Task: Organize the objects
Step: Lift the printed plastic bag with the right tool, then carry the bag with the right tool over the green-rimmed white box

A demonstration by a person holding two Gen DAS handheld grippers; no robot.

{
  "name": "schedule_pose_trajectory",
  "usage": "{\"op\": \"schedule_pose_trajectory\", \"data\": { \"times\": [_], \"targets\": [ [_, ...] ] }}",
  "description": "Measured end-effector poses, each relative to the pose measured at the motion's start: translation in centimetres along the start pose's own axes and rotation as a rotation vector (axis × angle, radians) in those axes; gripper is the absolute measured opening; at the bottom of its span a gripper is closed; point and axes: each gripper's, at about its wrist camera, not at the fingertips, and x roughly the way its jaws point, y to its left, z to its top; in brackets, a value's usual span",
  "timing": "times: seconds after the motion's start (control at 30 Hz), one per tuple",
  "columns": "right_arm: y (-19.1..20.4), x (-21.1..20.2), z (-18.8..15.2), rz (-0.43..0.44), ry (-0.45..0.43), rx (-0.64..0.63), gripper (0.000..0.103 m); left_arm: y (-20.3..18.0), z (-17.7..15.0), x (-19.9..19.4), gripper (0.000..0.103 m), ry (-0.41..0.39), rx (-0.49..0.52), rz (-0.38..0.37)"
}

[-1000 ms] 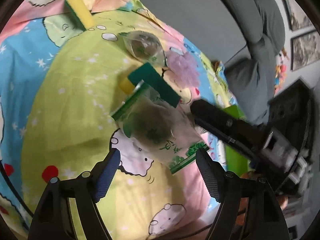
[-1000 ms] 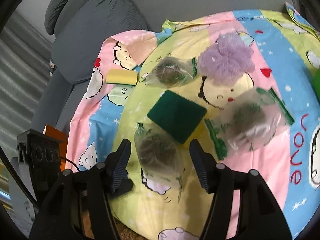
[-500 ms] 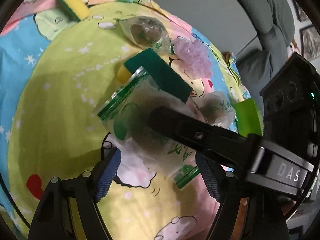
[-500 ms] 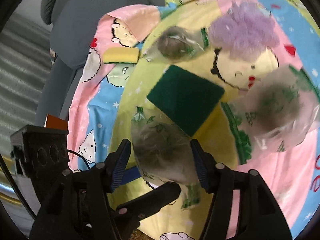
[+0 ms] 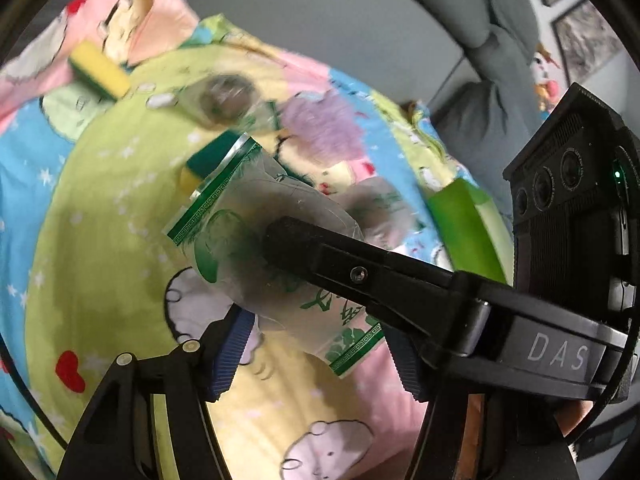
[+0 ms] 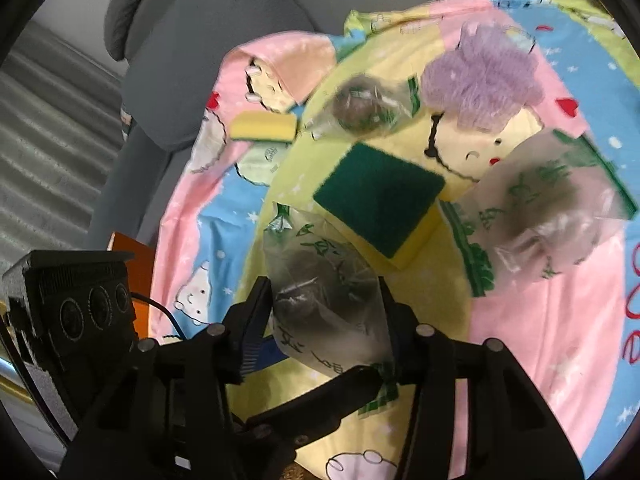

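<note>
Right wrist: right gripper (image 6: 326, 322) clamps clear green-printed bag (image 6: 320, 280) holding dark scourer; left gripper (image 5: 316, 350) apart.

- A cartoon-print bedsheet (image 6: 552, 340) in pink, blue, yellow and green patches covers the surface, printed with white sheep-like figures, small stars and red hearts; one corner (image 5: 160, 28) is folded back.
- A grey upholstered sofa (image 6: 192, 60) stands behind the sheet, its cushions rising along the back (image 5: 480, 12).
- 2 dark framed pictures (image 5: 584, 36) hang on the wall at the upper right of the left wrist view.
- A small colourful toy figure (image 5: 546, 76) sits near those frames, blurred.
- An orange flat object (image 6: 136, 264) shows beside the sheet's edge, partly hidden.
</note>
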Motion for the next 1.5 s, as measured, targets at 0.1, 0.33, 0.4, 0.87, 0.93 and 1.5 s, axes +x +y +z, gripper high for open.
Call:
{"op": "schedule_pose_trajectory", "data": {
  "times": [0.1, 0.33, 0.4, 0.87, 0.93, 1.5],
  "targets": [
    [0.7, -2.6, -0.2, -0.003, -0.061, -0.018, 0.049, -2.1, -0.1, -1.3, 0.065, -0.044, 0.049, -0.023],
    [1.8, -9.2, -1.6, 0.033, -0.231, -0.067, 0.049, -7.7, -1.0, -3.8, 0.065, -0.172, 0.186, -0.013],
    [1.3, -10.8, -2.0, 0.052, -0.265, -0.06, 0.049, -9.5, -1.1, -3.8, 0.065, -0.183, 0.224, -0.004],
    [-3.6, -18.4, -3.6, 0.038, -0.441, 0.027, 0.05, -17.2, -1.5, -1.0, 0.065, -0.198, 0.38, -0.054],
    [-4.5, -19.0, -3.7, 0.033, -0.456, 0.046, 0.05, -18.1, -1.6, -0.4, 0.065, -0.194, 0.396, -0.065],
    [-10.9, -22.6, -5.4, -0.045, -0.522, 0.223, 0.05, -22.9, -2.0, 4.9, 0.065, -0.092, 0.466, -0.155]
  ]
}}
